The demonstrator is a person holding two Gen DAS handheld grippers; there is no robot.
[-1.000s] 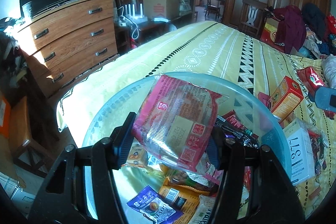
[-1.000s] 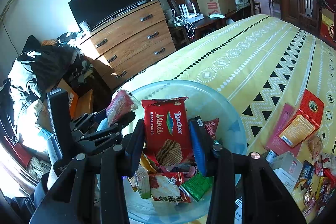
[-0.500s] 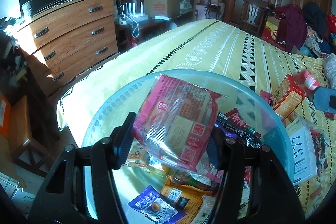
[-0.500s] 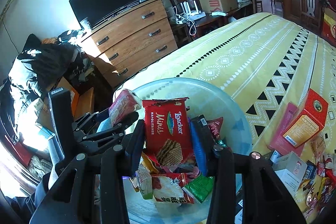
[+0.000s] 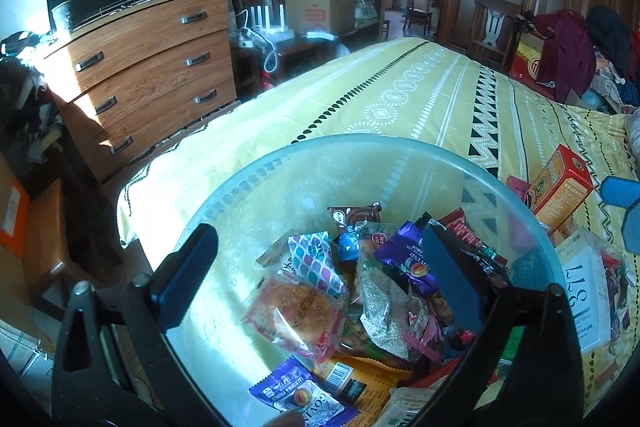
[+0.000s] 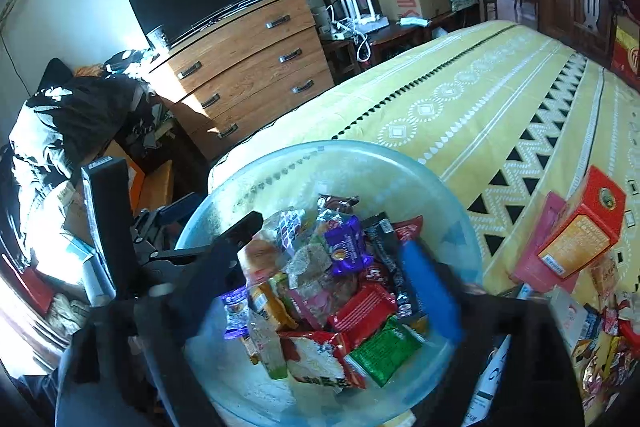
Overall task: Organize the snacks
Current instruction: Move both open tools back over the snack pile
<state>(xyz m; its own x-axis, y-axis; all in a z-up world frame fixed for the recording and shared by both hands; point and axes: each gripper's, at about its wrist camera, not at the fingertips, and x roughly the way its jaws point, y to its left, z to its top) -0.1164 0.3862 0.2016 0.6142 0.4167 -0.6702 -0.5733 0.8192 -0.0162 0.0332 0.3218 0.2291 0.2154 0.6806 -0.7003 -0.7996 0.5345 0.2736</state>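
hovering over the clear bowl [image 5: 400,151] on the yellow bed [image 5: 420,95], the left claw [image 5: 320,267] is spread wide and empty, likely so packets can fall freely onto the heap. the right claw [image 6: 340,251] at 3 o'clock of it is also spread with nothing between its fingers, though blurred. snack packets [image 6: 344,291] fill the bowl, a bun packet [image 5: 296,311] lying at the pile's 9 o'clock side. an orange box [image 6: 580,231] and more loose snacks wait on the bed at 3 o'clock, outside the bowl
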